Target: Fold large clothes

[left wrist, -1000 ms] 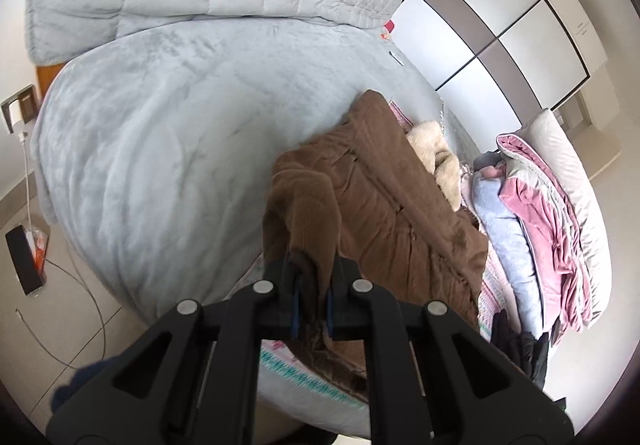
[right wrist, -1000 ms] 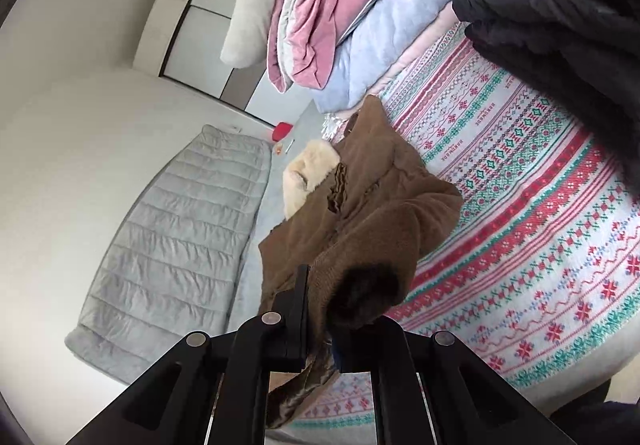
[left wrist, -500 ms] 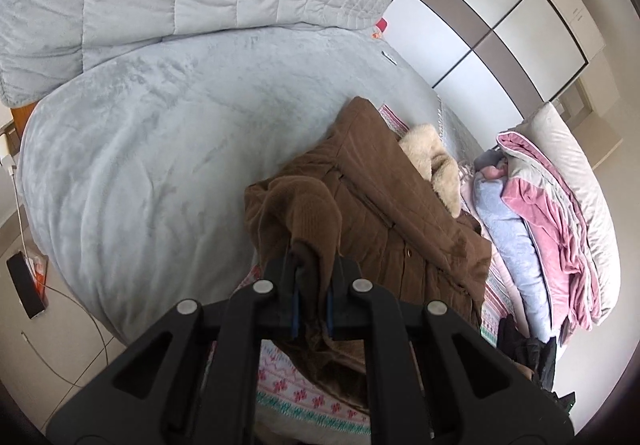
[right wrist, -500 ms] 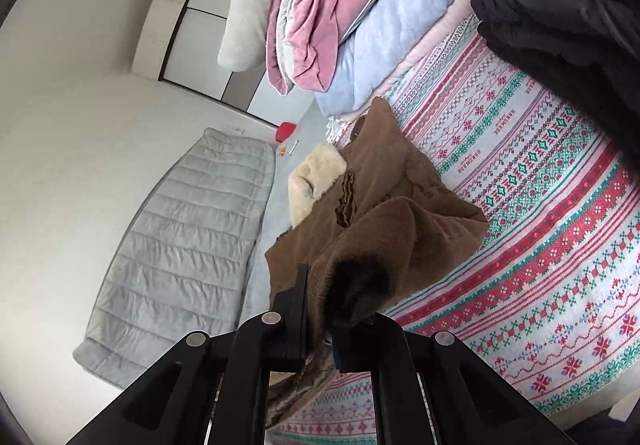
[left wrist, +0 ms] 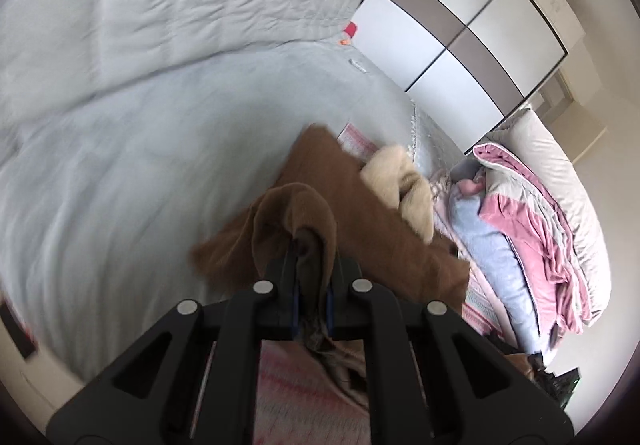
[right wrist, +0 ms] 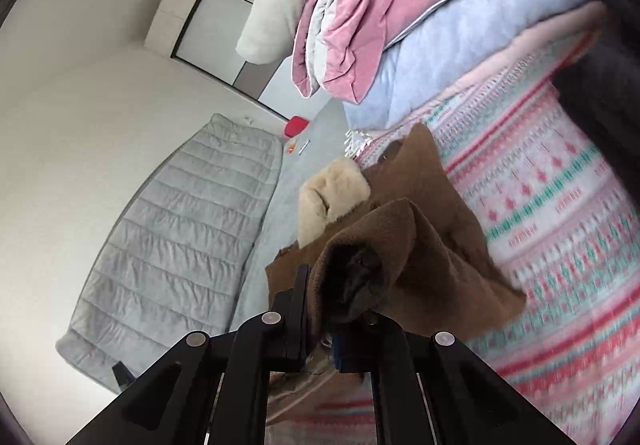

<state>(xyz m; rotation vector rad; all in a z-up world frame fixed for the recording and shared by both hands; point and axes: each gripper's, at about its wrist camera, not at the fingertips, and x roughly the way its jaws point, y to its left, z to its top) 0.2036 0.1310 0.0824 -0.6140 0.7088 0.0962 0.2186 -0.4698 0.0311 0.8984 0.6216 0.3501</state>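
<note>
**Entry: brown coat, fold in hand, both tongs loaded**

Item: brown coat (left wrist: 360, 213), fleecy, with a cream fur collar (left wrist: 400, 181). Location: lying on the patterned red-and-green blanket (right wrist: 560, 213) at the near edge of the bed, its far end reaching toward the grey bedspread (left wrist: 140, 165). The coat's body rests flat; the near portion is lifted off the bed.

Left gripper (left wrist: 311, 285): I have it clamped on a bunched fold of the coat, cloth humped up over the jaws.

Right gripper (right wrist: 332, 309): clamped likewise on a thick roll of the same coat; the dark inside of what looks like a sleeve or cuff gapes just above the jaws.

Other stock: a pile of pink and pale blue bedding (right wrist: 400, 25) beyond the coat, well apart from my grips; a quilted grey headboard (right wrist: 180, 225); a wardrobe (left wrist: 460, 25) at the far wall.

Step, as I judge it: mid-fold, carrying the near edge of the coat over toward the collar.

Next move calls for: both tongs travelling forward together, level, keeping the lifted edge taut between them, then lowering it squarely onto the coat's body before I release. Uneven travel would likely skew the fold.
</note>
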